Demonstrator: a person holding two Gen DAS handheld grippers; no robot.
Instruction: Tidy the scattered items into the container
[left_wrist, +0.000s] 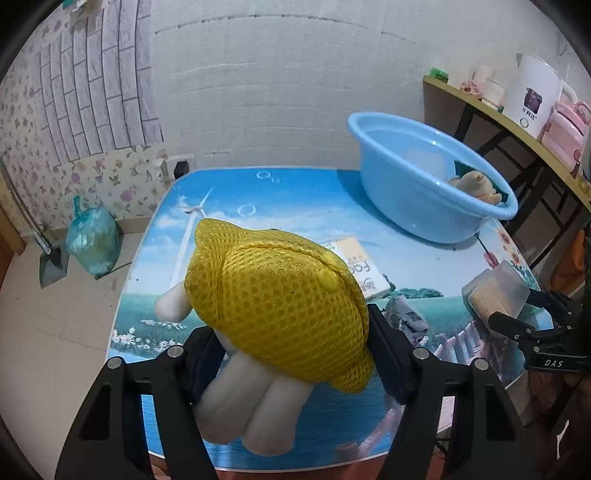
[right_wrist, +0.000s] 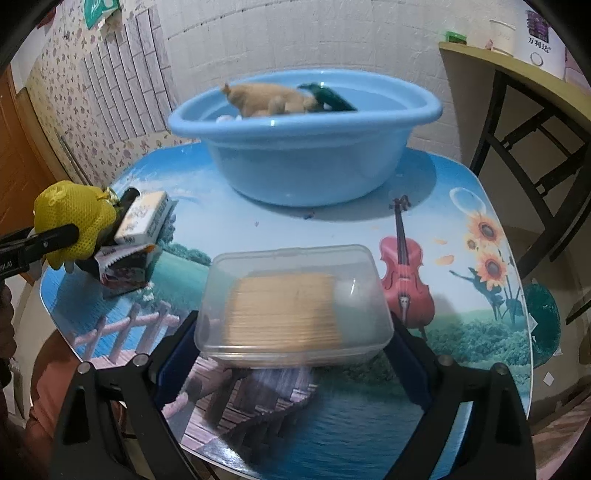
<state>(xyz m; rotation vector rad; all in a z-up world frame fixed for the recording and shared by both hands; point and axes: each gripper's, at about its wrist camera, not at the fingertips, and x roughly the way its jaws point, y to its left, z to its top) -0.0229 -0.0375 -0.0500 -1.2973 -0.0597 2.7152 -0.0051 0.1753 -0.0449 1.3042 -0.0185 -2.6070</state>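
- The table (right_wrist: 461, 236) wears a glossy print: sea, boardwalk, violin, sunflowers.
- The blue basin (right_wrist: 303, 173) sits at its far edge by the white brick wall (left_wrist: 280, 92), a plush toy (right_wrist: 266, 98) already inside.
- Left tongs (left_wrist: 291, 354) clamp the yellow mesh toy (left_wrist: 277, 295).
- Right tongs (right_wrist: 295, 354) clamp the clear box (right_wrist: 291, 295) above the tabletop.
- A bagged bundle (left_wrist: 94, 240) sits on the floor.

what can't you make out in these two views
- Left wrist view: most of the white box and the packet beside it sit behind the yellow plush toy in the left gripper.
- Left wrist view: the basin wall hides most of what lies inside; only a tan plush peeks out.
- Right wrist view: the clear plastic box in the right gripper is blurred, so its tan contents cannot be identified.
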